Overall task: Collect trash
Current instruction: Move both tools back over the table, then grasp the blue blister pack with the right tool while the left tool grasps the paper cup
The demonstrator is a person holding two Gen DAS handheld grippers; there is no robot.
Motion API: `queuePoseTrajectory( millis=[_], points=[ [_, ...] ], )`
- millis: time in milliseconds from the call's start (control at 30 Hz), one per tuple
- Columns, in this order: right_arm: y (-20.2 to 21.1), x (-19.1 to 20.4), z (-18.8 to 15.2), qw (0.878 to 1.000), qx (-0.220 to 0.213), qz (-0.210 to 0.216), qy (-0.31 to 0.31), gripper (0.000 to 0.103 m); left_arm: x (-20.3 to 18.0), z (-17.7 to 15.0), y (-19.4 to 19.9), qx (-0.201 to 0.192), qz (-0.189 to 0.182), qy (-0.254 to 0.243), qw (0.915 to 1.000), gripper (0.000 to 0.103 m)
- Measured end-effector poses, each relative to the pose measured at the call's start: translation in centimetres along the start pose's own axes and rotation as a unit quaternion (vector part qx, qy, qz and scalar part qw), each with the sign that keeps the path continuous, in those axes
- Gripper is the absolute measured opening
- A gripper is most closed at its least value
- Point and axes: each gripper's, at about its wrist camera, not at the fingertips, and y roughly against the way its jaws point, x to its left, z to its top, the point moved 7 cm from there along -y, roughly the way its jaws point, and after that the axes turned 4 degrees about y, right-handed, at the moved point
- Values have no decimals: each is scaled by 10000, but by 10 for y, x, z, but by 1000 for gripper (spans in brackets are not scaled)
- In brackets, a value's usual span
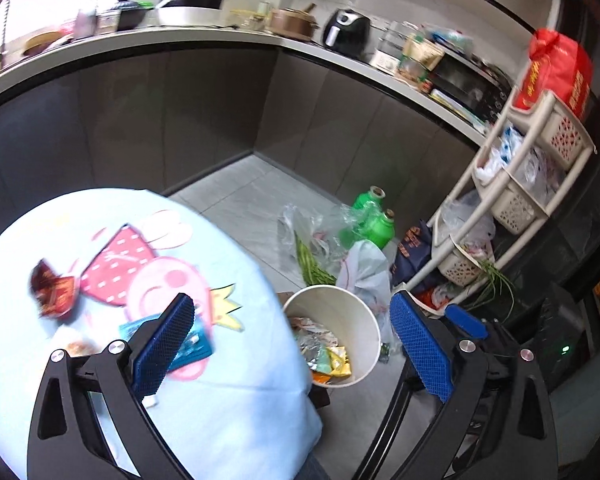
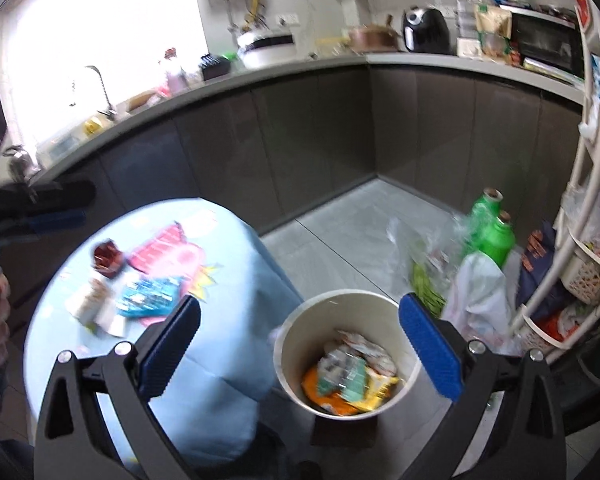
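Both claws gape wide, empty: the left claw (image 1: 288, 344) sits over the round counter's (image 1: 228, 432) edge, nearer the blue wrapper (image 1: 192, 346) and red wrapper (image 1: 54, 292); right claw (image 2: 300, 344) hangs above the trash bucket (image 2: 296, 344).

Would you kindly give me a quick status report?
Both grippers, left gripper and right gripper, open, empty. Wrappers already in bin; red wrapper and blue wrapper remain on table. Nothing blocking.
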Motion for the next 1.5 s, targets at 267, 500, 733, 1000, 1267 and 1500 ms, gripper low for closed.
queuePoseTrajectory(
  millis=[267, 500, 733, 1000, 1267, 1500],
  points=[
    [6, 66, 12, 9976, 15, 578, 374, 100, 62, -24, 54, -173, 507, 501, 9973, 94],
    [-12, 130, -1, 9910, 464, 1093, 624, 100, 152, -60, 81, -55, 1063, 1298, 9858, 94],
    [-31, 171, -11, 9838, 827, 1393, 764, 100, 205, -86, 75, 145, 1161, 1604, 9801, 94],
    [-44, 181, -10, 9815, 959, 1416, 863, 100, 216, -76, 29, 427, 1129, 1068, 9869, 94],
    [-90, 186, -16, 9711, 1385, 1510, 1220, 99, 218, -77, -15, 814, 1147, 641, 9880, 81],
    [-141, 200, -22, 9466, 1797, 1772, 2007, 99, 224, -80, -6, 804, 1069, 711, 9885, 68]
  ],
)
